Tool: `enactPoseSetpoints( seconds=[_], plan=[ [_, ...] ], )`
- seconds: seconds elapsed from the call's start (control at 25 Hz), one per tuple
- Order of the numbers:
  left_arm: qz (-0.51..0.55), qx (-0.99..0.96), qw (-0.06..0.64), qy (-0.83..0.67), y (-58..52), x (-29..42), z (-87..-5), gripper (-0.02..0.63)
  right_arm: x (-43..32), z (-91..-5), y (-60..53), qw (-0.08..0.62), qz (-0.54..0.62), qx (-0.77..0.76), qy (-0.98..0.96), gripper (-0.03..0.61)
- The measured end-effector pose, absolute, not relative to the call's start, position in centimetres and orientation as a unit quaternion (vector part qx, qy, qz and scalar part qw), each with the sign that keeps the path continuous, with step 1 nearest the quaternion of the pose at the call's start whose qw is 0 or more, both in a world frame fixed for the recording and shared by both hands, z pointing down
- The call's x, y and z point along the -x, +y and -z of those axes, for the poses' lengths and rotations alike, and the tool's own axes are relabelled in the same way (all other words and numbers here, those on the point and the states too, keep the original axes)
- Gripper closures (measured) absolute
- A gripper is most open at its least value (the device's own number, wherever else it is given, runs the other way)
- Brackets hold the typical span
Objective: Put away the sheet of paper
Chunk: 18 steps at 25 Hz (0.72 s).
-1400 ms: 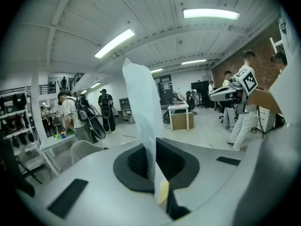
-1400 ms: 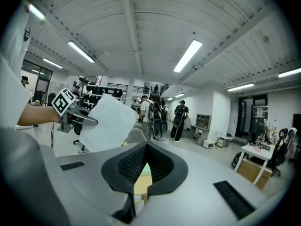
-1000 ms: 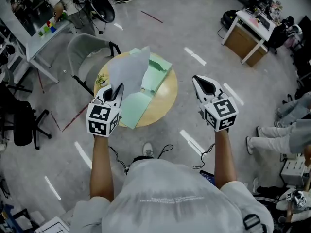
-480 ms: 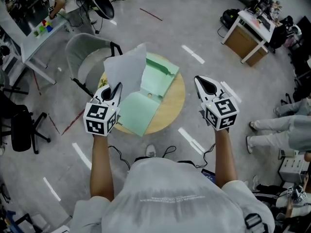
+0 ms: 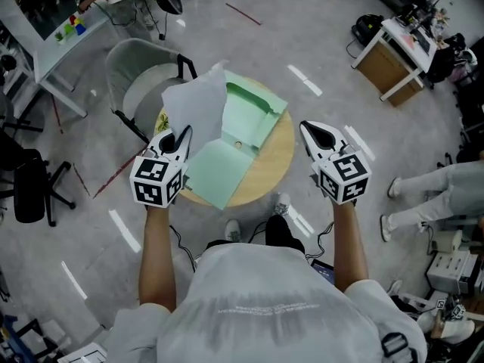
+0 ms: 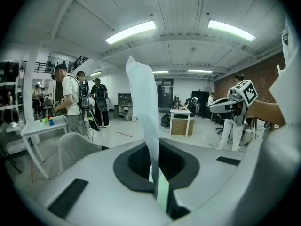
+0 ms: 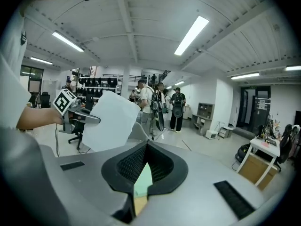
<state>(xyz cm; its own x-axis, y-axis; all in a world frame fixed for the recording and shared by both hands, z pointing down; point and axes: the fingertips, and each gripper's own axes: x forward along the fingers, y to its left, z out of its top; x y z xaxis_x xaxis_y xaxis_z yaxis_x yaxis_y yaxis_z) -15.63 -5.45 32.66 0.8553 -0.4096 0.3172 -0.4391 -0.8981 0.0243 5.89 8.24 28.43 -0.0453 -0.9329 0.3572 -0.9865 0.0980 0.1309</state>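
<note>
Your left tongs (image 5: 184,133): jaws pressed together on the lower edge of a white sheet of paper (image 5: 195,104). In the left gripper view the sheet stands up from between the pads, slightly curled.

Your right tongs (image 5: 308,129): jaws together, nothing gripped. In the right gripper view only a sliver of green and of wood shows through the slit beneath them. They hang at 3 o'clock of the left tongs, well apart from them, just past the table's edge in the head view.

Sheet of paper: held clear of the table, fanning toward 12 o'clock from your left tongs.

Green folder (image 5: 227,165): lying open on the round wooden table (image 5: 274,157), at 3 o'clock of the left tongs, between your two tools.

Grey chair (image 5: 140,78): at 10 o'clock of the table, just beside it.
</note>
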Motion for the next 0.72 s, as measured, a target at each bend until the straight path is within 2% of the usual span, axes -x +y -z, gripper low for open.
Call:
enactPoseSetpoints(
  seconds=[0.44,0.72],
  plan=[
    [-0.169,-0.931,0.092,-0.31,-8.8,15.2,-36.1,0.597,-7.7,-32.0,0.7,0.193,-0.087,-0.575,-0.79,0.552],
    [-0.139,-0.896,0.171,-0.386,-11.3,15.0,-38.1,0.597,-10.3,-33.9,-4.7,0.207,-0.088,-0.512,-0.829,0.552]
  ],
)
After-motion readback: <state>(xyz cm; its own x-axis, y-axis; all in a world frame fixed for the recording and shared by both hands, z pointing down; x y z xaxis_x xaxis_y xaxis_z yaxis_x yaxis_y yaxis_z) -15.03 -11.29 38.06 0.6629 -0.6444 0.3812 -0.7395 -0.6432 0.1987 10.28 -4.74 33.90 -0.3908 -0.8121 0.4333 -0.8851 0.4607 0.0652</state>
